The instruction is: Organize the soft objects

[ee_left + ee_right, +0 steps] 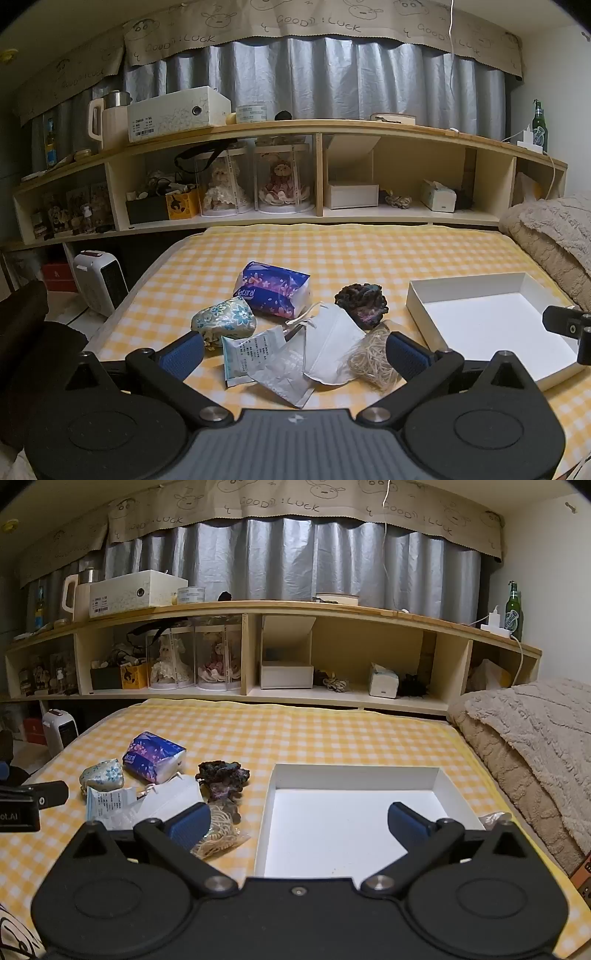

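On the yellow checked bed (369,251), the left gripper (295,354) gapes wide over the face mask (332,343) (touching nothing); the right gripper (299,825), equally spread and empty, hangs above the white box (354,775).

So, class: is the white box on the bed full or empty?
Empty: the white box shows only its bare floor; the soft items lie outside it on the bedsheet.

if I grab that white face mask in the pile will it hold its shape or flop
The white face mask would probably flop: it looks like thin folded fabric lying flat. Likely very light. Its loose ear loops could snag the packet it overlaps.
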The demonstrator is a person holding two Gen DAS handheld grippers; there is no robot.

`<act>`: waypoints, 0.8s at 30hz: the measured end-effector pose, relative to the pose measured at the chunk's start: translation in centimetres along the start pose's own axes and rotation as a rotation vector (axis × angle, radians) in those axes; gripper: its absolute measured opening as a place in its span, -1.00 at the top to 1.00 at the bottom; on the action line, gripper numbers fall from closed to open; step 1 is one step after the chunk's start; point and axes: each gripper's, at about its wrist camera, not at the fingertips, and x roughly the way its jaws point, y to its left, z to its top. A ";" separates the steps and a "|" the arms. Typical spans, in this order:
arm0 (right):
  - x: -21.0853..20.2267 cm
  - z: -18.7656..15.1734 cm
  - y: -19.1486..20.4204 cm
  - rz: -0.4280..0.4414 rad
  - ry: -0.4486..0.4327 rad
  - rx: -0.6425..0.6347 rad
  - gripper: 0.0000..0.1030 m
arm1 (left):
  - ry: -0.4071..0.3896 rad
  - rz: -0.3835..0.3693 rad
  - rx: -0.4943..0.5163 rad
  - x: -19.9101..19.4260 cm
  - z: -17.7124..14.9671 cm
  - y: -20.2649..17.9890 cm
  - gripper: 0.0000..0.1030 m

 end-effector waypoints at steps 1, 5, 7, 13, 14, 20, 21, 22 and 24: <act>0.0 0.0 0.0 0.000 0.000 0.000 -1.00 | 0.000 0.001 0.002 0.0 0.0 0.0 -1.00; 0.0 0.0 0.0 -0.002 0.001 -0.004 -1.00 | -0.001 0.001 0.003 0.0 0.0 0.0 -1.00; 0.0 0.0 0.0 0.000 0.001 -0.003 -1.00 | -0.002 0.001 0.002 0.0 0.0 0.0 -1.00; 0.0 0.0 0.0 -0.001 0.002 -0.004 -1.00 | -0.003 0.001 0.002 0.0 0.0 0.0 -1.00; 0.0 0.0 0.0 -0.001 0.002 -0.004 -1.00 | -0.003 0.001 0.002 0.0 0.0 0.0 -1.00; 0.1 -0.1 0.0 -0.001 0.003 -0.003 -1.00 | -0.004 0.001 0.001 0.0 0.0 0.0 -1.00; 0.1 -0.1 0.0 -0.001 0.002 -0.003 -1.00 | -0.004 0.001 0.001 0.0 0.0 0.0 -1.00; 0.0 -0.1 0.0 -0.001 0.002 -0.003 -1.00 | -0.005 0.001 0.001 0.0 0.0 0.0 -1.00; 0.0 -0.1 0.0 -0.001 0.002 -0.003 -1.00 | -0.005 0.001 0.001 0.0 0.0 0.0 -1.00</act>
